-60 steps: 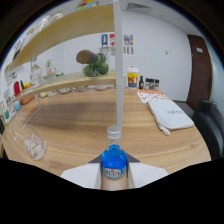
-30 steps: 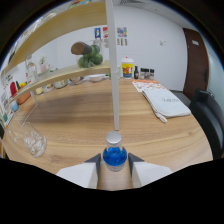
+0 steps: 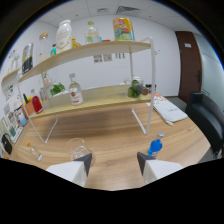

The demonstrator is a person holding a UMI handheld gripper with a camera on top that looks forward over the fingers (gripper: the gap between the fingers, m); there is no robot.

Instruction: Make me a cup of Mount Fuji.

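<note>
Seen from the gripper view, the hand-held gripper (image 3: 114, 162) hangs over a wooden counter (image 3: 115, 130), fingers spread wide and gripping nothing. A clear glass (image 3: 76, 147) stands just ahead of the left finger; a blue bottle (image 3: 155, 146) stands just beside the right finger. Beyond, a white shelf (image 3: 90, 52) carries bottles and jars.

blue bottle (image 3: 155, 146) with pale cap, upright on wooden table (image 3: 115, 145), right of clear glass cup (image 3: 77, 148); cup upright, looks empty; both on the table in front of white shelf frame (image 3: 90, 55)
</note>
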